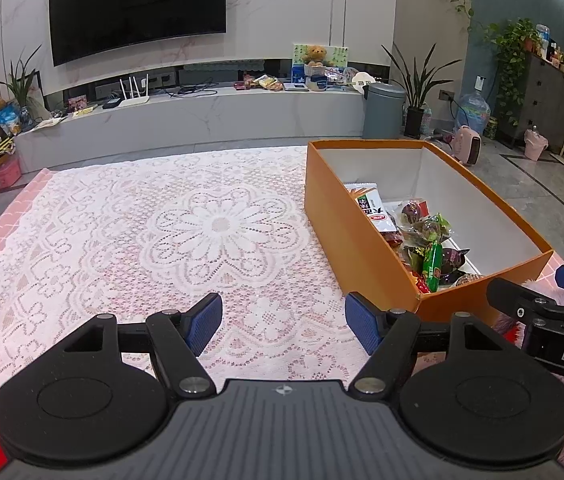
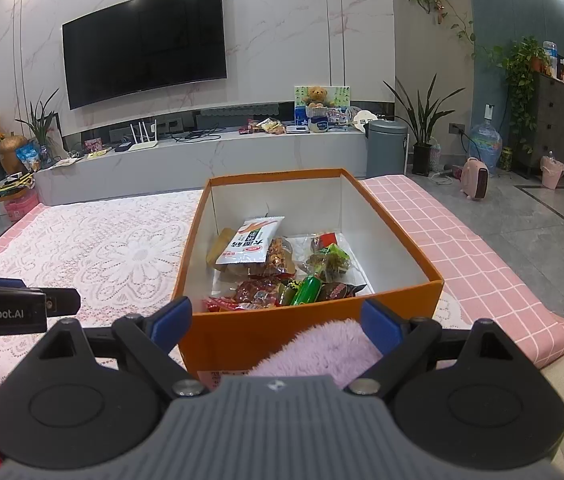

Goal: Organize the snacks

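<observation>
The left tongs [image 1: 282, 322] are held with jaws wide apart and nothing between them, left of the orange box [image 1: 356, 236]. The right tongs [image 2: 276, 326] are held likewise spread, empty, just before its near wall.

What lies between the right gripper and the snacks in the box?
In the right wrist view, the orange box's near wall and a fluffy pink sleeve separate right gripper from snacks.

A home living room. Far ahead of the claw a large dark television [image 2: 144, 44] hangs on a marble-look wall above a long low media console [image 2: 202, 156] strewn with a router, cables and a teddy bear [image 2: 315, 96]. Ahead to the right stand potted plants [image 2: 422, 120], a water jug [image 2: 485, 144] and a grey cabinet [image 2: 558, 120]; just under the claw lies a lace cloth [image 1: 186, 240].
</observation>
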Tool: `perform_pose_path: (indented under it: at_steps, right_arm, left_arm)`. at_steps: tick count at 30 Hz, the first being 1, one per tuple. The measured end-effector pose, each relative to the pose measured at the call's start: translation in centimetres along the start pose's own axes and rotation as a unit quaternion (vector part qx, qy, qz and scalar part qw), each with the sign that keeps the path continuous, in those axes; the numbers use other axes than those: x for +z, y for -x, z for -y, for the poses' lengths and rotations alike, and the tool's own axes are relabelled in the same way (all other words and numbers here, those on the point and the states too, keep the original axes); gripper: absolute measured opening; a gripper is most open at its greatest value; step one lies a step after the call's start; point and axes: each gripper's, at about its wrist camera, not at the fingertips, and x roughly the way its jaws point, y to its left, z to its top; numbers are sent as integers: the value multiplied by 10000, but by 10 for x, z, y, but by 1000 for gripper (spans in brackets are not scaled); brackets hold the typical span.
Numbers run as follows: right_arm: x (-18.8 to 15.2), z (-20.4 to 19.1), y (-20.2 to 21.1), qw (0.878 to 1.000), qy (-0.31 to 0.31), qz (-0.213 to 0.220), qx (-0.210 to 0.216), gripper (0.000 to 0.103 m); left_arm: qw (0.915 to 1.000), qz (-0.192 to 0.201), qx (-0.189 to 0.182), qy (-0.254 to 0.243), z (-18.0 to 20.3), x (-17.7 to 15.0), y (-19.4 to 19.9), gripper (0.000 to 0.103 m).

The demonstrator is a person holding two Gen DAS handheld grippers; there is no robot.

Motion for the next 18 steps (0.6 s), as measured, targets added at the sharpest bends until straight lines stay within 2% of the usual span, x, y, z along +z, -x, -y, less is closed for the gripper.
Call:
perform_pose_path:
  at_steps: [18]
  right_arm:
    - [0,-1,-1,10000,2,-13,0,89]
  left_arm:
    - [10000,-15,-23,69,0,1,2,84]
